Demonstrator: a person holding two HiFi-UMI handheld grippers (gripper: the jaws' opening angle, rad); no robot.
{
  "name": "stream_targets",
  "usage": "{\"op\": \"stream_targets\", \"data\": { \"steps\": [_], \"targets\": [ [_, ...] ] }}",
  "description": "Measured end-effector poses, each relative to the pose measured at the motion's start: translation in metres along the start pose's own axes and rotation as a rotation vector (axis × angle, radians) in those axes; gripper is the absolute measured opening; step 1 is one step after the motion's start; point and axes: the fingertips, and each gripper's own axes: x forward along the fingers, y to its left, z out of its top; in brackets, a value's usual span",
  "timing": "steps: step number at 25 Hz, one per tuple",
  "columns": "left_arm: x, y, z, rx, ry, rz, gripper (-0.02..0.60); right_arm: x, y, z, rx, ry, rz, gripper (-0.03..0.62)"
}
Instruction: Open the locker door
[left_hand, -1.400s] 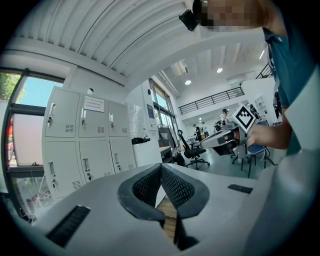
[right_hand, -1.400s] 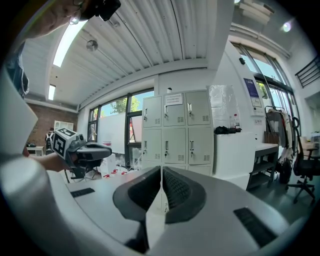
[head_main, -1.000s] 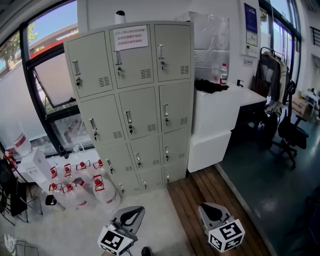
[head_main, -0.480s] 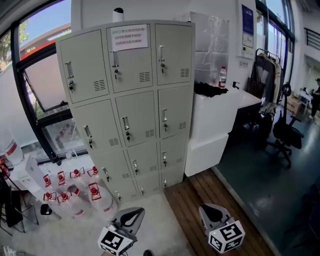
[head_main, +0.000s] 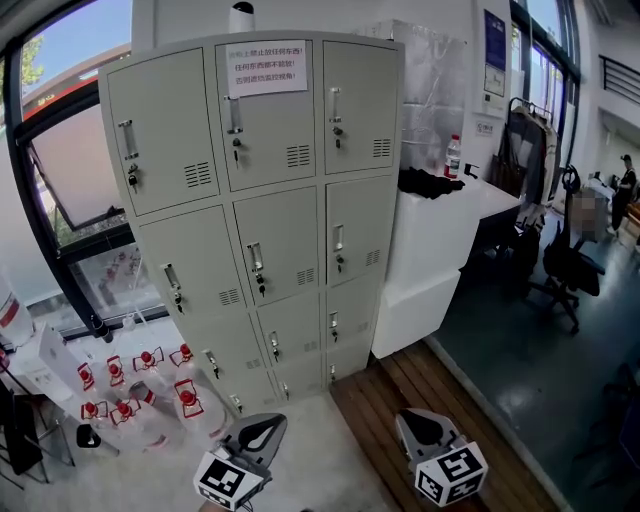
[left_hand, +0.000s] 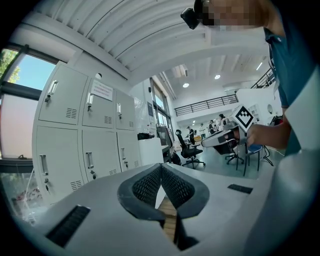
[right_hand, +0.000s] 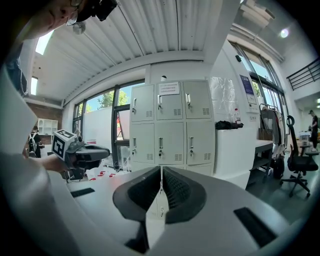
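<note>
**A:** Where do we stand with the locker (head_main: 262, 200)?

**B:** We are on the approach, by our reckoning. The grey locker stands ahead of us, with the white counter (head_main: 440, 240) just beside it on the right. The red-capped jugs (head_main: 150, 385) sit on the floor at its left. All its doors (head_main: 275, 240) lie flush shut, and we have touched nothing yet.

**A:** And our grippers?

**B:** Both hang low, well apart from the locker. The left gripper (left_hand: 161, 172) has its jaws pressed together with nothing between them. The right gripper (right_hand: 161, 182) is the same, ribbed pads meeting on nothing.

**A:** What does the next move ask of us?

**B:** We judge we must get nearer and settle on one door. Then we spread one gripper's jaws, bring them round that door's upright handle (head_main: 256, 262) and pull outward. A small lock (head_main: 261, 284) sits under each handle, and we cannot tell whether it needs turning.

**A:** What differs from a second ago?

**B:** The locker now fills more of the head view, and its paper notice (head_main: 267, 68) has risen toward the top edge. Our grippers show at the same spot low in the frame. The doors are as shut as they were.
</note>
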Motion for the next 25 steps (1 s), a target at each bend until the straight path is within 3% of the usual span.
{"op": "stream_targets", "data": {
  "steps": [9, 15, 25],
  "targets": [
    [0.007, 0.063, -0.018, -0.011, -0.002, -0.044, 0.018, 0.055, 0.022, 0.009, 0.009, 0.007, -0.032, 0.038],
    [0.026, 0.074, -0.032, -0.030, 0.016, -0.075, 0.017, 0.072, 0.010, -0.005, 0.024, 0.061, -0.044, 0.038],
    [0.049, 0.108, -0.031, -0.033, 0.037, 0.013, 0.018, 0.134, -0.010, 0.011, 0.008, 0.063, 0.067, 0.038]
  ]
}}
